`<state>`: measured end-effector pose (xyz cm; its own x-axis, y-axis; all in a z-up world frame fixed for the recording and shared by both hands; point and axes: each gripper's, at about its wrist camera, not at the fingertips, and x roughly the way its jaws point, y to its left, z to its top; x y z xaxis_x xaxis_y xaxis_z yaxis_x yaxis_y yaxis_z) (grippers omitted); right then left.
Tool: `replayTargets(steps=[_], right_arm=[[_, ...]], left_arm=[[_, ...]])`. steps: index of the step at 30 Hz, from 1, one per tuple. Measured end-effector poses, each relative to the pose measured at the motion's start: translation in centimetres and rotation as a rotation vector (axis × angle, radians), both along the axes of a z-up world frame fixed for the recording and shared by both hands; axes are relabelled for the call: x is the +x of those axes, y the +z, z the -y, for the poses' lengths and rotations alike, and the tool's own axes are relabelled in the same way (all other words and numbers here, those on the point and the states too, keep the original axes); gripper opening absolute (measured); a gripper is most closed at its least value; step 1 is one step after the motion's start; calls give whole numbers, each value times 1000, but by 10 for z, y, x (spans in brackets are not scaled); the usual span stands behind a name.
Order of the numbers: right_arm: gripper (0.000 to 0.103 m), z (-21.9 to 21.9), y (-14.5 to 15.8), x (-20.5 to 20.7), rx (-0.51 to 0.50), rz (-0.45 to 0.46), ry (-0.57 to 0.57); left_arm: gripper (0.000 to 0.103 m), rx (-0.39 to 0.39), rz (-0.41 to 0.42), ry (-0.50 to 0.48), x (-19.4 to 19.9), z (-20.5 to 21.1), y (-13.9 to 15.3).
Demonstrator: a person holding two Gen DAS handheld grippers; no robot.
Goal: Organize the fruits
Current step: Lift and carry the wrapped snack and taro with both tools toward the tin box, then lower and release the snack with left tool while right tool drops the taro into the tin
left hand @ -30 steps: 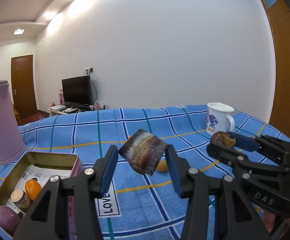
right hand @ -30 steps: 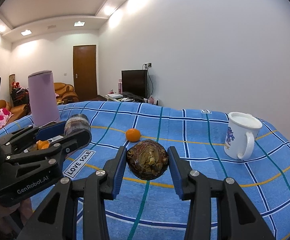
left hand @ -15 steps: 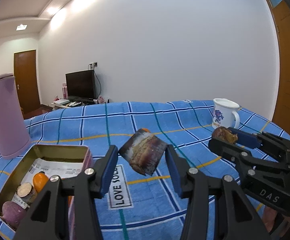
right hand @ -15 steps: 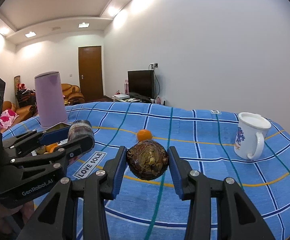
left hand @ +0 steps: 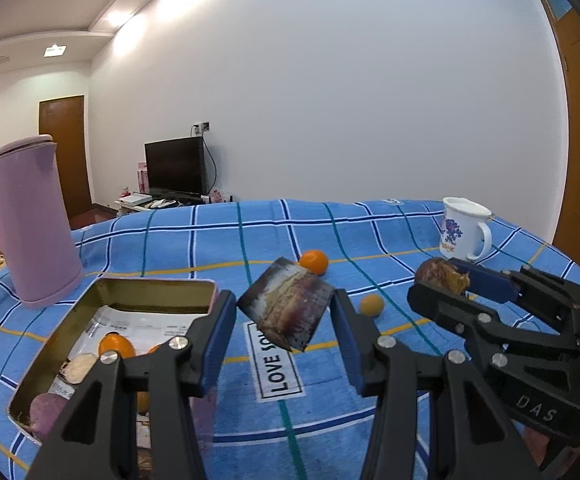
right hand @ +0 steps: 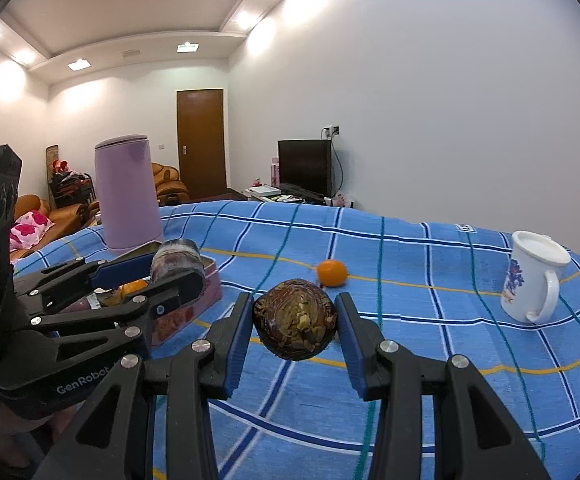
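At far left on the bench (left hand: 370, 240), which is covered with a blue plaid cloth, stands a lilac jug (left hand: 29, 220), upright, lid on. Just right of it lies an open metal tin (left hand: 153, 292), holding a small orange fruit (left hand: 115, 345), a pale cut piece and a purple-skinned piece on printed paper. Next, above the cloth beside the tin's right wall, the left claw (left hand: 283, 316) is narrowly parted and clamped on a cut chunk of dark-skinned fruit (left hand: 285, 307), its streaked cut face tilted toward the camera; the chunk is clear of the cloth. Beneath it a label reading "LOVE SOLE" (left hand: 275, 364) is sewn to the cloth. Past the chunk, a loose orange (left hand: 314, 262) rests on the cloth, with a smaller yellow-orange fruit (left hand: 371, 305) near it to the right. Further right, the right claw (right hand: 294, 324) is likewise narrowly parted and grips a round dark brown fruit (right hand: 294, 322) with a rough, broken top, held off the cloth. At far right a white mug (right hand: 532, 276) with a purple floral print stands upright, handle to the right, well apart from both claws.
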<state>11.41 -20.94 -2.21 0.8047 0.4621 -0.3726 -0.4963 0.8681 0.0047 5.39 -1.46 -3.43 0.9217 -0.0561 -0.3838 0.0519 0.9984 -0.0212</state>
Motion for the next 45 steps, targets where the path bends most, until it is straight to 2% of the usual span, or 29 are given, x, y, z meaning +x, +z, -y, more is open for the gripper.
replayTargets(steps=[45], right_arm=[[44,-105,-5,-13,-55,-14,215]], left_arm=[[50,-7,-18,216,-25,-106,-2]])
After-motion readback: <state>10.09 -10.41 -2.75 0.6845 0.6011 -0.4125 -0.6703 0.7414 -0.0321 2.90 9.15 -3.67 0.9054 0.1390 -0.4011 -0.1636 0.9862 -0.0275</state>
